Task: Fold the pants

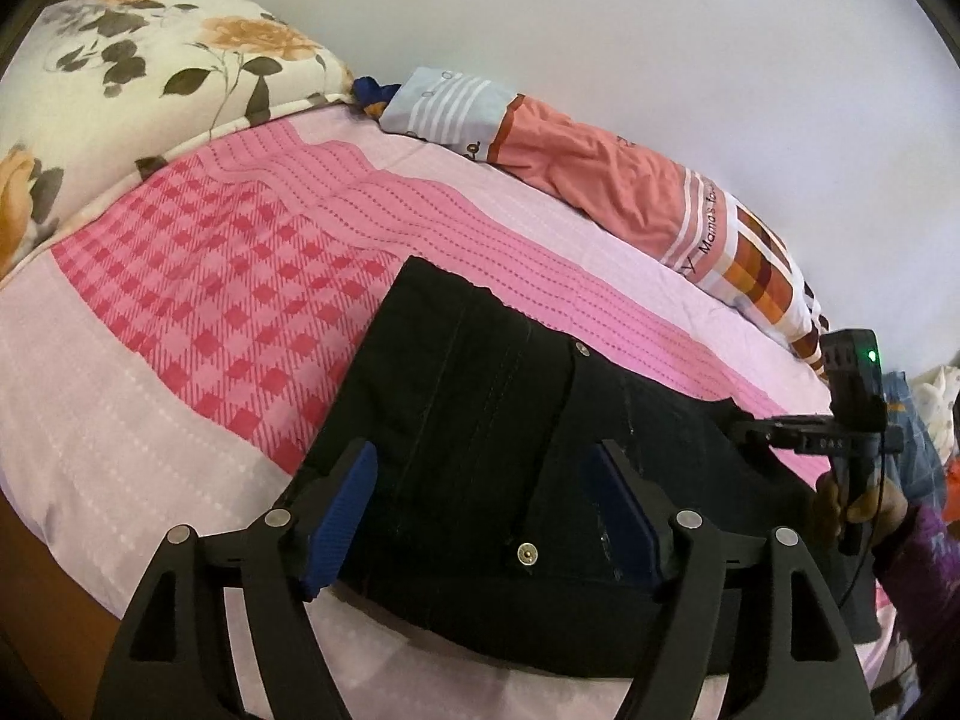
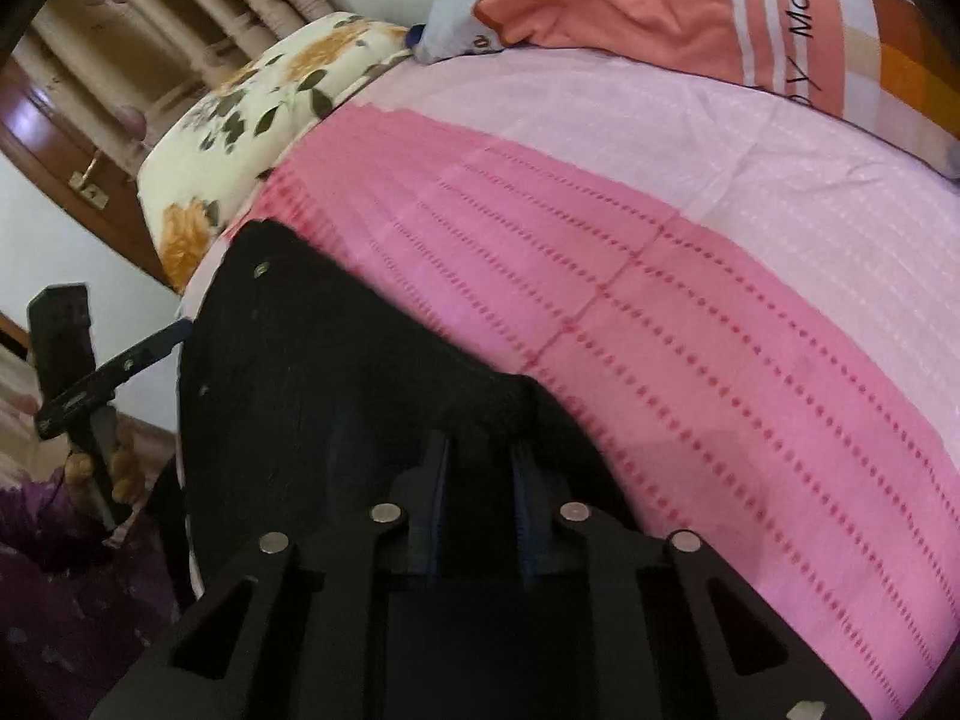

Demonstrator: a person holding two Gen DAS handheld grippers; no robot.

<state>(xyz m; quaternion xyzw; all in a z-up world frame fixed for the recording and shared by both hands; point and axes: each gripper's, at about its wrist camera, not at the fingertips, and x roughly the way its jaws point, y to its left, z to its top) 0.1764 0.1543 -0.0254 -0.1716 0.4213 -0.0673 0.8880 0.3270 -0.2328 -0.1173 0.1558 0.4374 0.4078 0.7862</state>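
Observation:
Black pants (image 1: 480, 372) lie folded on the pink checked bedsheet (image 1: 198, 300), with a waist button (image 1: 528, 553) showing near me. My left gripper (image 1: 486, 498) hovers over the near edge of the pants, its blue pads (image 1: 342, 510) wide apart and open. In the right wrist view, the pants (image 2: 312, 372) bunch up into a ridge between the narrow fingers of my right gripper (image 2: 480, 462), which is shut on that fabric. The right gripper (image 1: 756, 429) also shows at the pants' right edge in the left wrist view, held by a hand (image 1: 870, 504) in a purple sleeve.
A floral pillow (image 1: 150, 78) lies at the head of the bed. A rolled orange and striped blanket (image 1: 600, 162) runs along the wall side. Curtains (image 2: 180, 30) and a wooden headboard (image 2: 60, 150) stand beyond the pillow. More clothes (image 1: 936, 408) sit at the far right.

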